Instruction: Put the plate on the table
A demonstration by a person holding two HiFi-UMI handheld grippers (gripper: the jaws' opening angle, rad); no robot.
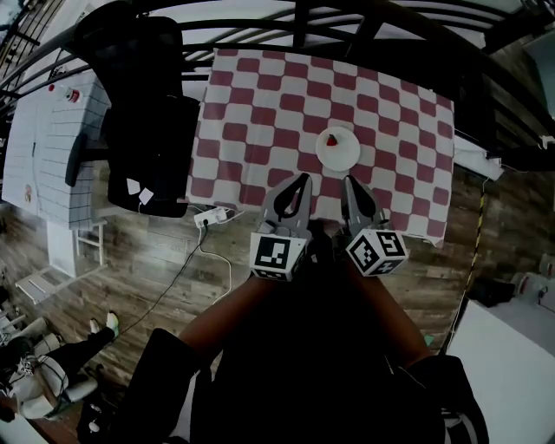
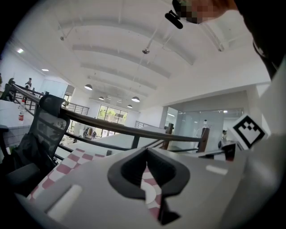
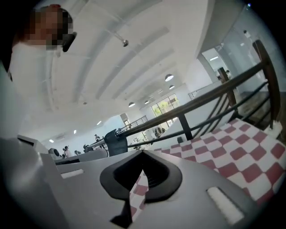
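Red-and-white checked cloth [image 1: 260, 95] covers the desk [image 1: 416, 217], which stands on a wood-plank floor [image 1: 156, 269] beside a dark metal railing [image 1: 347, 19]. A black office chair [image 1: 143, 104] sits at the desk's left end, and a white power strip [image 1: 212, 217] lies on the floor just beside the hanging cloth. Beyond the railing the room is a large white hall with an arched ceiling and round lamps.

The white plate [image 1: 349, 156] rests flat on the cloth near the desk's near edge, with a small red piece [image 1: 331, 140] on it. The left claw [image 1: 297, 184] and right claw [image 1: 351, 184] hover just short of the plate, each closed and empty.
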